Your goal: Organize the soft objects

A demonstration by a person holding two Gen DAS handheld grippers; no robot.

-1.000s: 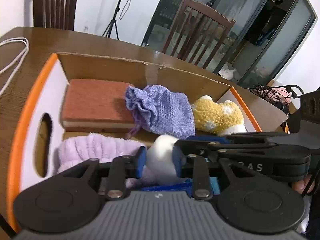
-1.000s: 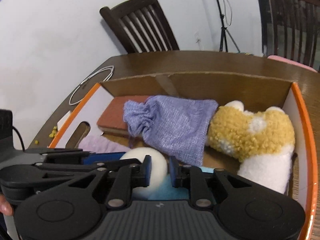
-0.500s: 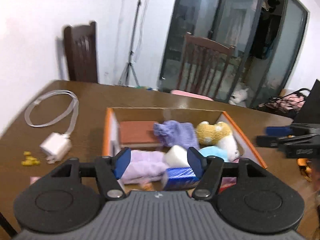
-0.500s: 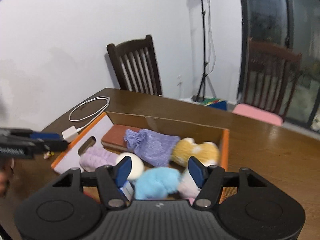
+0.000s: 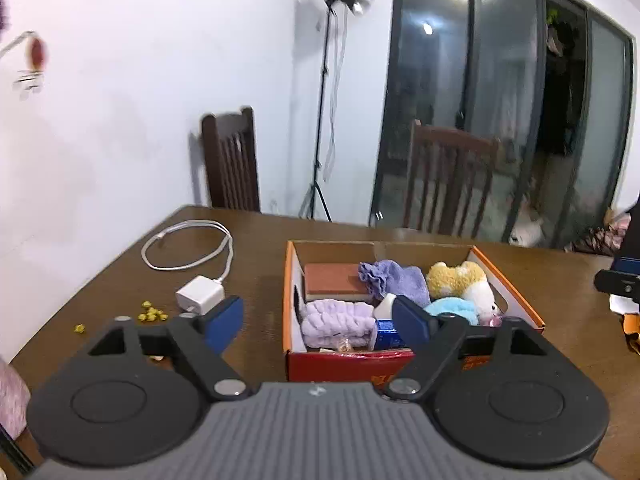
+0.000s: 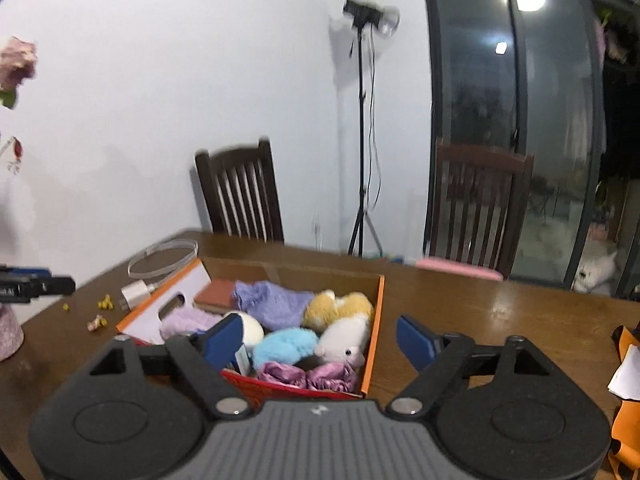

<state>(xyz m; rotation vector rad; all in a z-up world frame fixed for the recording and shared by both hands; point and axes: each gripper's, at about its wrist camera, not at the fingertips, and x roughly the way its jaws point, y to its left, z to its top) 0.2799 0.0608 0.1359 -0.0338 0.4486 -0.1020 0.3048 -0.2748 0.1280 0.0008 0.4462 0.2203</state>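
Going left to right across the wooden table: a white charger with its looped cable and some small yellow bits are seen on the left, clear of the task. The left gripper is held back from the cardboard box, its jaws opening wide with nothing between them. In the box the soft objects are packed close: a rust-coloured sponge block at the back left, a lilac fluffy towel in front of it, a white ball beside a blue packet, a purple drawstring pouch in the middle, a light blue fluffy item, a yellow-and-white plush on the right, and shiny purple fabric at the front right corner. The right gripper is likewise drawn back, jaws opening, nothing gripped. All items are judged light and compressible; the plush and towel would deform under pinch, so a grip across the thickest middle is advised. The pouch is judged limp and best taken at the gathered neck. The satin-looking fabric may be slippery, and a bunched fold should be taken. The sponge is firmer and can be taken across its short sides. The ball could squirt out if pinched off-centre. Breakage is not expected; the box appears nearly filled.
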